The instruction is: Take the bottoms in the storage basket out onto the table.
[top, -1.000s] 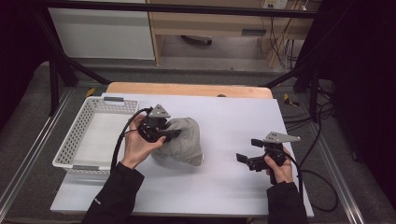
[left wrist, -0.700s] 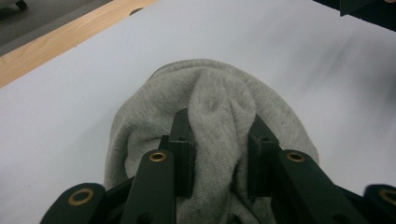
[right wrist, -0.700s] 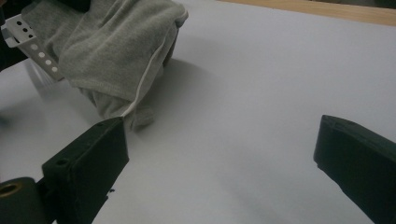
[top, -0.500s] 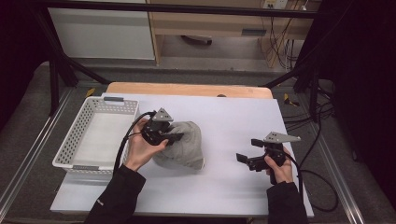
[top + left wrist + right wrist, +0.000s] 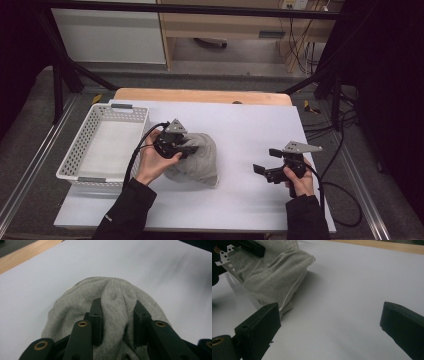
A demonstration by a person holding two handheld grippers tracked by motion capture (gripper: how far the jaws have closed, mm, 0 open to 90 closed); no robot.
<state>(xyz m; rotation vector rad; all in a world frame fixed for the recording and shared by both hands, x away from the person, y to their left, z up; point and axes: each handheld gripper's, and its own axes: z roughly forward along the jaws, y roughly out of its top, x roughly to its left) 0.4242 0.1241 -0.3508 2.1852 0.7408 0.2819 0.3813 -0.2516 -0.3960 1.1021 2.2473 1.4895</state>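
Left gripper on grey cloth beside basket

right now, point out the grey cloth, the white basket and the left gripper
grey cloth (image 5: pixel 200 162), high view, on its bunched right half
white basket (image 5: pixel 75 159), high view, on its left perforated wall
left gripper (image 5: pixel 118 320), left gripper view, midway between its fingertips, on the cloth fold they pinch

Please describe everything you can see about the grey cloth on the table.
The grey cloth is a soft, knit-looking garment, bunched into a rounded heap with folds and a paler hem at its lower edge. It rests on the white table, just right of the white basket. The left gripper has its fingers around a raised fold at its top; they have just been opening slightly. The right gripper stays apart from it.
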